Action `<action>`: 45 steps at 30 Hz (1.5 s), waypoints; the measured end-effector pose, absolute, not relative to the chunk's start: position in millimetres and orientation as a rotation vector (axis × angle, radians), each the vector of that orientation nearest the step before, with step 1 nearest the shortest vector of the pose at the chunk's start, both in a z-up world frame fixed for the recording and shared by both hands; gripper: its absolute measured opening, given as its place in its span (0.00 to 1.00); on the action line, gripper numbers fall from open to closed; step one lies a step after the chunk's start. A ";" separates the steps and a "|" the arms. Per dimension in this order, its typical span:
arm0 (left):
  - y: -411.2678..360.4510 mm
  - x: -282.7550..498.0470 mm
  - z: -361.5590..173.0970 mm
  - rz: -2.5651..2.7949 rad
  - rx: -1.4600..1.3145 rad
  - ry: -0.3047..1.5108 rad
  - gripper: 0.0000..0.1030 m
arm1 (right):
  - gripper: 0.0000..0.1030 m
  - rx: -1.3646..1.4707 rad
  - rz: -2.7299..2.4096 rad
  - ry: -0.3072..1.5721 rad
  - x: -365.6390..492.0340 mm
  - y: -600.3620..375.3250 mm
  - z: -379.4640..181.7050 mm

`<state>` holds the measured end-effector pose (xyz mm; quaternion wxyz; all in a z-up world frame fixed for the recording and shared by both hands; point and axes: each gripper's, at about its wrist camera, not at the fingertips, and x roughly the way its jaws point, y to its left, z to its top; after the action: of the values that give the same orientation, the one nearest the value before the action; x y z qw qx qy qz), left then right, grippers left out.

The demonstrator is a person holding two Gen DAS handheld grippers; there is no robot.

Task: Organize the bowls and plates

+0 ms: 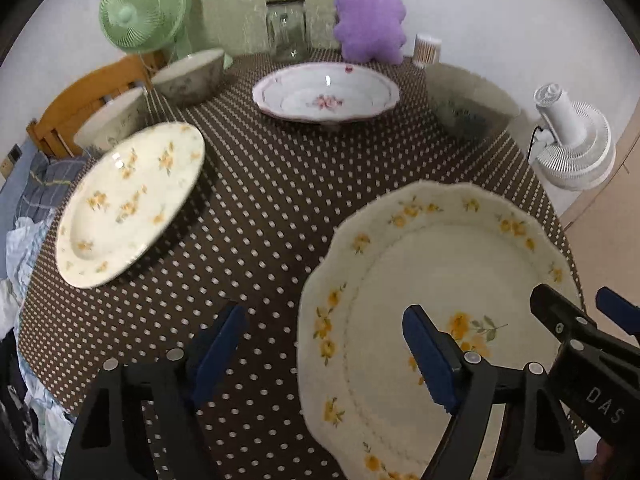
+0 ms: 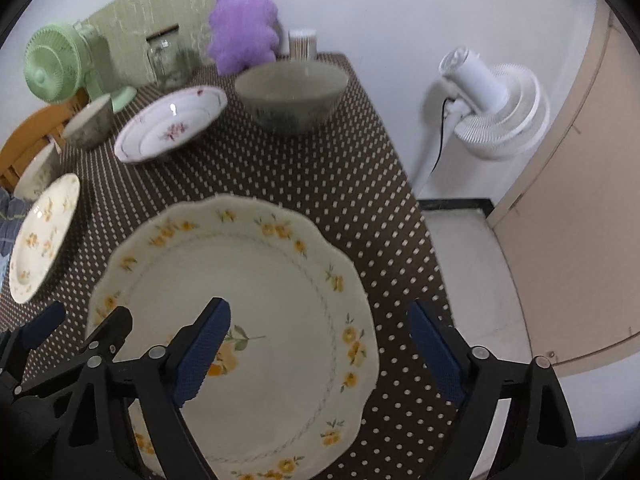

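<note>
Over dotted cloth [image 1: 280, 208], both released claws [image 1: 324, 344] [image 2: 320, 344] straddle a scalloped glazed plate [image 1: 440, 264].

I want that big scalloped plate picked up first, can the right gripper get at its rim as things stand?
Probably yes: the right gripper is open, its fingers straddling the scalloped plate's right rim, nothing lying on the plate; the left gripper crowds the opposite side.

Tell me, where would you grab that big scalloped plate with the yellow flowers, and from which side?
By its raised scalloped rim, probably at the near edge. The big plate lies flat on the dotted tablecloth, so only the lip offers a hold: one finger above, one slipped under. The right gripper is open and straddles the right rim; the left gripper, also open, straddles the left rim.
</note>
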<state>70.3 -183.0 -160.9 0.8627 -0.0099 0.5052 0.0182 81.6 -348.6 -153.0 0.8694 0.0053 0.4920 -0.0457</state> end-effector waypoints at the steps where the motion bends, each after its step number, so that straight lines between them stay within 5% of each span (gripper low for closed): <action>1: -184.4 71.9 -163.8 0.037 -0.022 1.065 0.76 | 0.85 0.011 -0.093 1.046 84.9 -349.6 -159.2; 5: -188.2 77.4 -172.6 0.041 -0.022 1.076 0.72 | 0.81 0.016 -0.088 1.078 92.4 -353.5 -173.8; 8: -191.0 81.1 -175.8 0.037 -0.041 1.102 0.59 | 0.71 0.025 -0.071 1.097 98.7 -355.0 -181.5; 13: -195.4 84.8 -175.4 0.033 -0.051 1.108 0.57 | 0.62 0.035 -0.057 1.128 107.9 -357.4 -189.4; 45: -132.1 135.7 -169.9 -0.009 0.013 1.159 0.57 | 0.61 0.079 -0.071 1.179 137.8 -294.6 -186.4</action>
<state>135.7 -132.1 -169.9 0.8366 0.0063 0.5478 -0.0040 137.8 -294.6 -186.4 0.8299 0.0374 0.5557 -0.0334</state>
